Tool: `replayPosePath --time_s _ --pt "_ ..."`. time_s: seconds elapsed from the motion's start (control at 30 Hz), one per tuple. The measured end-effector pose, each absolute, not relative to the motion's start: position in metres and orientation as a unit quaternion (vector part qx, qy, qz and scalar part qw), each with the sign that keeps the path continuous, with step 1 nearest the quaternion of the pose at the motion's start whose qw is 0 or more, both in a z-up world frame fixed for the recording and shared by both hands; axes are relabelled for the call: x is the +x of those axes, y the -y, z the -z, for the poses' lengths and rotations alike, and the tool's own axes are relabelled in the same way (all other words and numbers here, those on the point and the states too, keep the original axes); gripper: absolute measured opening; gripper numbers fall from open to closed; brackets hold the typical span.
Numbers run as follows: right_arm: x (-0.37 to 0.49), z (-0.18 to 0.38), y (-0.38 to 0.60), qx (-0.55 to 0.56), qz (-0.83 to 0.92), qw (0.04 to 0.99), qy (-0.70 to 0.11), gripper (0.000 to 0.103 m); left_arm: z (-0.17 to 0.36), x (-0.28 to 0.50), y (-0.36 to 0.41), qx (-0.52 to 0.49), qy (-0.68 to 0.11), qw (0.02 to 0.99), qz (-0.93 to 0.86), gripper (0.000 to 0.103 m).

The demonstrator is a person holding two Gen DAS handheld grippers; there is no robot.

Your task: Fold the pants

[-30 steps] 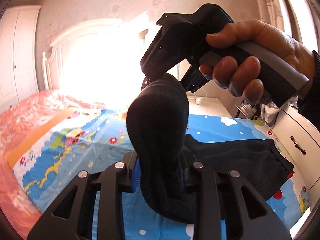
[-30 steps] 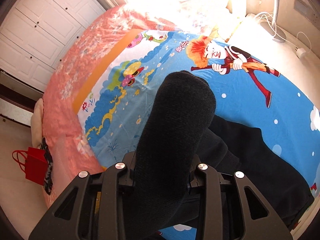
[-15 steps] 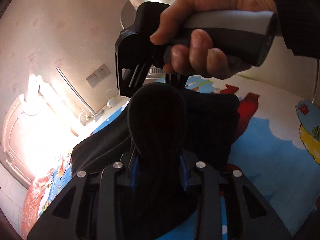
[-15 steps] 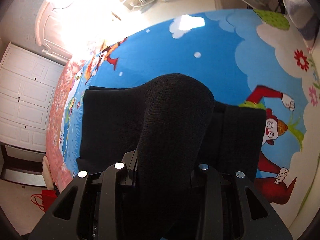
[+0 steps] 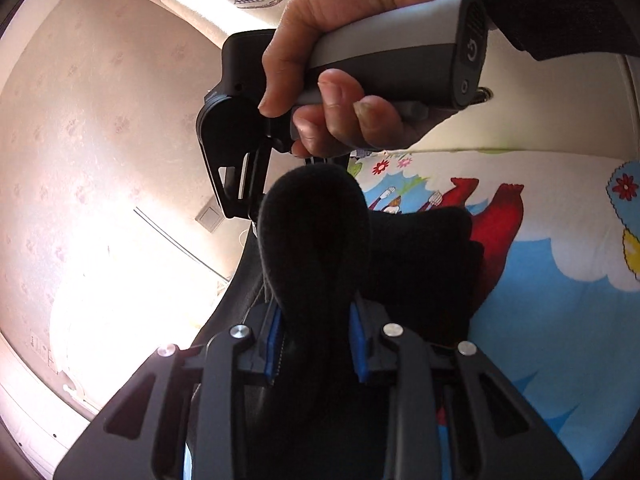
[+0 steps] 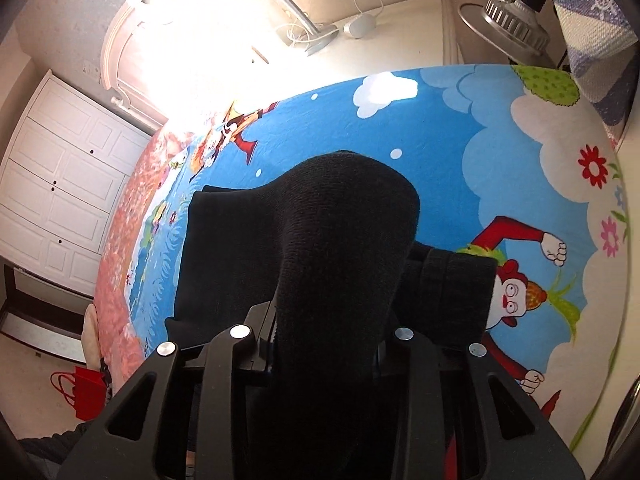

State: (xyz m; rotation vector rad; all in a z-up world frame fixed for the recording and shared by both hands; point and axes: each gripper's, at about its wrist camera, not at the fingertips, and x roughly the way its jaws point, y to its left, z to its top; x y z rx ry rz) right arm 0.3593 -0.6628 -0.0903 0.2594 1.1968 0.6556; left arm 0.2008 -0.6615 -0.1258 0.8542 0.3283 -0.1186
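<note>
Black pants [image 6: 232, 256] lie folded over on the blue cartoon sheet [image 6: 440, 140]. A thick fold of them bulges up between the fingers of my right gripper [image 6: 326, 344], whose jaws are closing on it with the pads pressing the cloth. My left gripper [image 5: 316, 340] likewise pinches a black bulge of the pants [image 5: 420, 264] between its blue pads [image 5: 273, 340], its jaws closing. In the left wrist view a hand [image 5: 340, 80] holds the right gripper's handle just above the cloth; that gripper's fingertips are hidden behind the fabric.
A white bedside table [image 6: 400, 32] with cables and a silver lamp [image 6: 508, 20] stands past the bed's far edge. The pink bedspread [image 6: 120, 240], a white wardrobe [image 6: 60, 200] and a red bag [image 6: 86, 396] on the floor are at the left.
Both grippers swung across the bed and down, carrying the pants' end over onto the rest of the garment. The left gripper rolled sideways. In the last half second they barely moved.
</note>
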Motion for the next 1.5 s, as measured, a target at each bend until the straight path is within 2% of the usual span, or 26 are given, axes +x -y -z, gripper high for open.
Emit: replayPosePath --time_s 0.2,0.3,0.33,0.4,0.47,0.5,0.53,0.57,0.6,0.63,0.67,0.73,0.8,0.83,0.93,1.03,1.13,1.2,1.23,1.33,1.37,1.47,1.5 --pt "0.355 0.122 0.704 0.126 -0.264 0.78 -0.553 0.033 0.149 0.206 0.689 0.414 -0.176 0.888 0.098 0.027" --pt "0.35 0.133 0.703 0.094 -0.246 0.803 -0.535 0.036 0.149 0.209 0.686 0.393 -0.176 0.895 0.116 0.033" --pt "0.348 0.133 0.704 0.094 -0.245 0.808 -0.528 0.036 0.144 0.21 0.682 0.378 -0.186 0.898 0.127 0.038" --pt "0.343 0.124 0.703 0.08 -0.232 0.821 -0.516 0.036 0.118 0.211 0.657 0.306 -0.224 0.907 0.182 0.044" --pt "0.331 0.104 0.7 0.055 -0.207 0.843 -0.493 0.038 0.087 0.207 0.615 0.189 -0.257 0.923 0.215 0.051" --pt "0.322 0.092 0.701 0.049 -0.194 0.858 -0.473 0.042 0.072 0.204 0.593 0.141 -0.267 0.929 0.215 0.052" --pt "0.312 0.078 0.703 0.042 -0.175 0.875 -0.449 0.054 0.059 0.202 0.571 0.098 -0.271 0.935 0.208 0.052" --pt "0.301 0.066 0.704 0.034 -0.156 0.891 -0.426 0.057 0.046 0.2 0.548 0.061 -0.267 0.942 0.196 0.052" --pt "0.289 0.054 0.702 0.027 -0.137 0.903 -0.406 0.058 0.036 0.201 0.524 0.037 -0.266 0.946 0.179 0.051" --pt "0.277 0.045 0.699 0.022 -0.126 0.913 -0.388 0.061 0.031 0.199 0.514 0.02 -0.273 0.948 0.16 0.046" --pt "0.264 0.037 0.693 0.013 -0.118 0.92 -0.373 0.069 0.031 0.204 0.503 0.006 -0.288 0.947 0.143 0.034" --pt "0.238 0.031 0.673 -0.024 -0.112 0.93 -0.348 0.077 0.048 0.224 0.478 -0.014 -0.345 0.929 0.132 0.023" --pt "0.219 0.031 0.659 -0.043 -0.086 0.941 -0.323 0.077 0.083 0.234 0.464 -0.035 -0.429 0.891 0.147 0.023" --pt "0.214 0.035 0.654 -0.044 -0.071 0.944 -0.318 0.077 0.091 0.239 0.454 -0.046 -0.435 0.887 0.147 0.023" --pt "0.208 0.059 0.651 -0.059 -0.034 0.942 -0.33 0.077 0.094 0.234 0.452 -0.022 -0.424 0.893 0.151 0.024" --pt "0.22 0.098 0.658 -0.071 0.009 0.917 -0.392 0.076 0.08 0.235 0.455 -0.023 -0.419 0.892 0.167 0.024" --pt "0.221 0.115 0.675 -0.022 0.001 0.912 -0.409 0.076 0.052 0.261 0.474 0.002 -0.367 0.912 0.184 0.024" --pt "0.221 0.117 0.676 -0.022 0.006 0.913 -0.407 0.076 0.037 0.295 0.492 0.0 -0.37 0.897 0.242 0.038" --pt "0.22 0.116 0.675 -0.025 0.01 0.913 -0.407 0.077 0.035 0.317 0.503 0.007 -0.378 0.891 0.252 0.042" --pt "0.22 0.119 0.675 -0.022 0.018 0.912 -0.409 0.077 0.038 0.374 0.54 0.058 -0.39 0.886 0.244 0.037" --pt "0.22 0.119 0.676 -0.016 0.019 0.911 -0.411 0.077 0.045 0.396 0.551 0.059 -0.41 0.875 0.249 0.025" --pt "0.22 0.12 0.678 -0.005 0.02 0.909 -0.417 0.077 0.08 0.445 0.573 0.067 -0.474 0.844 0.242 0.013" --pt "0.22 0.12 0.678 -0.006 0.023 0.908 -0.418 0.077 0.091 0.455 0.576 0.062 -0.486 0.839 0.236 0.012"
